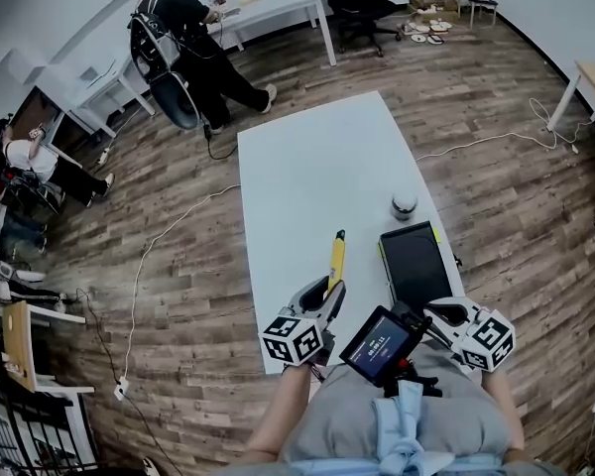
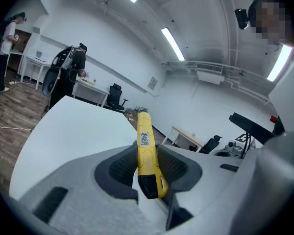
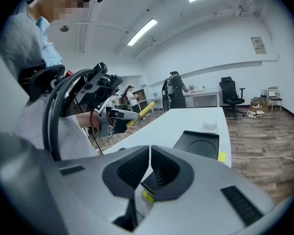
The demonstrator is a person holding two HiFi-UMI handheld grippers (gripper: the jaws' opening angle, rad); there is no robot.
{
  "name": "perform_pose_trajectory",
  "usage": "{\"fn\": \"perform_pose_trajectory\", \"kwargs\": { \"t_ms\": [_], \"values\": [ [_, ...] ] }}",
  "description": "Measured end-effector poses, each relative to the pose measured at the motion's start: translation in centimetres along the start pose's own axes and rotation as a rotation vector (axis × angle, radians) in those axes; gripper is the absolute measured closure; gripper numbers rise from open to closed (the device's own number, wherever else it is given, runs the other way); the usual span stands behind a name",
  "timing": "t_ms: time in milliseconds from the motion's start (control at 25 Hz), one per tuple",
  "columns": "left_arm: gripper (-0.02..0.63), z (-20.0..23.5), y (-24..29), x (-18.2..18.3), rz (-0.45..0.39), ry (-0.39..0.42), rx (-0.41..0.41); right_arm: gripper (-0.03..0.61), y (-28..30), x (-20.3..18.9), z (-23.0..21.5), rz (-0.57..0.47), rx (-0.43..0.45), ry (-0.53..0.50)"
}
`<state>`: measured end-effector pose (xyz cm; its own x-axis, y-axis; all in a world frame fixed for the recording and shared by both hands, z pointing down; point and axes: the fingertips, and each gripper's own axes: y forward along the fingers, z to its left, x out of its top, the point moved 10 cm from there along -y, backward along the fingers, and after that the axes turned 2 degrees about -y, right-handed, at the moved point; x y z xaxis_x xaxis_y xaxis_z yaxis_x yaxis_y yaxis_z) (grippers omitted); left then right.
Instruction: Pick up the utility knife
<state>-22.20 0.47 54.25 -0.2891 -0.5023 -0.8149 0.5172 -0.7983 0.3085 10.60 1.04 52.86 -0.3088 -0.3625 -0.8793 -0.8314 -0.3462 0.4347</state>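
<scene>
Item: utility knife [image 2: 148,155], clamped between the ribbed dark pads of the left gripper [image 2: 147,166] and held above the near edge of the white table [image 1: 307,167], apparently clear of its surface. The grip is taken toward the black butt end, so most of the handle juts forward and tilts upward over the table; this is judged a sensible hold for lifting, since the long flat sides are pressed squarely and the nose is kept away from the person. Body: slim, straight, glossy yellow plastic, with a black end cap and a small printed label on the upper face; no blade can be made out. Right gripper [image 3: 149,173]: jaws brought together to a bare slit, nothing held, parked idle over the table's near right corner, presumably because one claw is enough. Also on the table: a flat, matte black tray [image 1: 416,261] with a round recess at the near right side, and a small pale round jar [image 1: 404,204] just beyond it. The table top is smooth, plain and rectangular.
</scene>
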Motion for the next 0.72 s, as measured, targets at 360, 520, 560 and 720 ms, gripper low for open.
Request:
{"fn": "perform_pose_trajectory", "kwargs": {
  "t_ms": [360, 520, 560, 720],
  "values": [
    [0.48, -0.5, 0.0, 0.1, -0.095, 0.023, -0.111, 0.548, -0.1, 0.6, -0.1, 0.001, -0.017, -0.005],
    [0.48, -0.9, 0.2, 0.3, -0.101, 0.034, -0.125, 0.548, -0.4, 1.1, -0.3, 0.008, -0.031, -0.033],
    [0.48, -1.1, 0.2, 0.3, -0.099, 0.036, -0.125, 0.549, -0.4, 1.2, -0.3, 0.011, -0.033, -0.042],
    [0.48, -1.6, 0.2, 0.2, -0.087, 0.041, -0.132, 0.549, -0.6, 1.5, -0.2, 0.023, -0.037, -0.068]
  ]
}}
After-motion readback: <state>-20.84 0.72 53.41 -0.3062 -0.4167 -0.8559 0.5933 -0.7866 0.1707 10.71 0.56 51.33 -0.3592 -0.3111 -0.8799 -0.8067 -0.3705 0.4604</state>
